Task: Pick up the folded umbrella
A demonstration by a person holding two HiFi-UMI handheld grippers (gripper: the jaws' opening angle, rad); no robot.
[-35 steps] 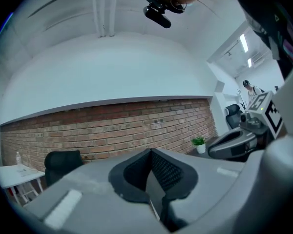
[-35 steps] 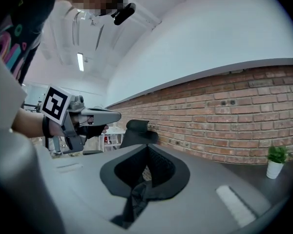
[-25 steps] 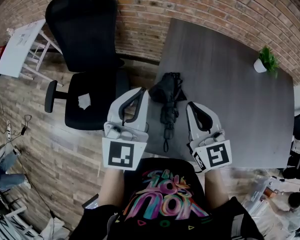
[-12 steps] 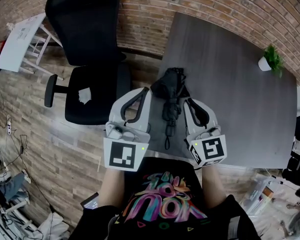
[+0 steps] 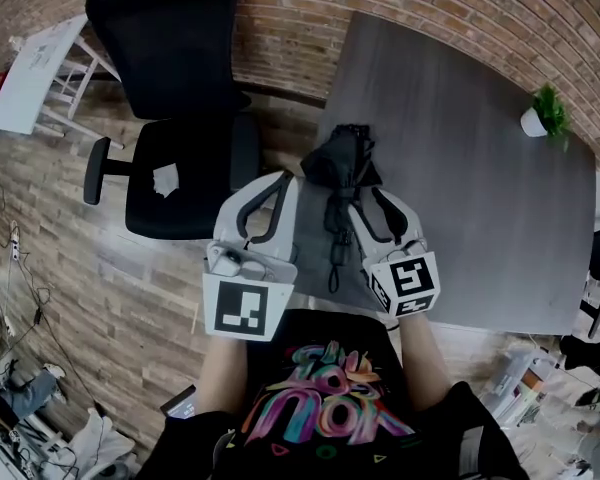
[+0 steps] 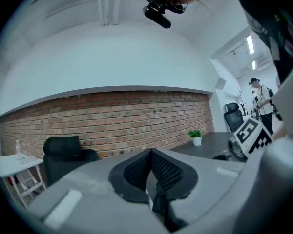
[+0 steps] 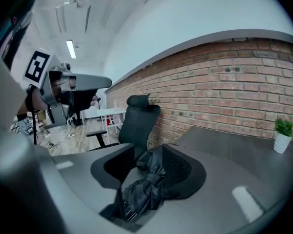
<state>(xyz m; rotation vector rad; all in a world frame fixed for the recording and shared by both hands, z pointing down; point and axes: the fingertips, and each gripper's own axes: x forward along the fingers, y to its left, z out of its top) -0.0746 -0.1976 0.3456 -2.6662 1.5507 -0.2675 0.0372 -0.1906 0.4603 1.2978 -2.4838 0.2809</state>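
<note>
The folded black umbrella [image 5: 338, 180] lies on the grey table [image 5: 460, 168] near its front left corner, its strap trailing toward me. My right gripper [image 5: 366, 202] has come down beside and over it. In the right gripper view the umbrella [image 7: 145, 186] lies bunched between the two jaws of the right gripper [image 7: 147, 156]; the jaws have just been opening and stand apart around it, without squeezing it. My left gripper [image 5: 273, 186] hovers left of the table edge. In the left gripper view its jaws [image 6: 150, 156] meet with nothing between them.
A black office chair [image 5: 175, 88] stands left of the table against the brick wall. A small potted plant [image 5: 542, 116] sits at the table's far right corner. A white side table [image 5: 35, 73] is at the far left. A person [image 6: 261, 101] stands in the background.
My right gripper has moved forward and down until its jaws straddle the umbrella, and they have spread apart. The left gripper has barely shifted.
</note>
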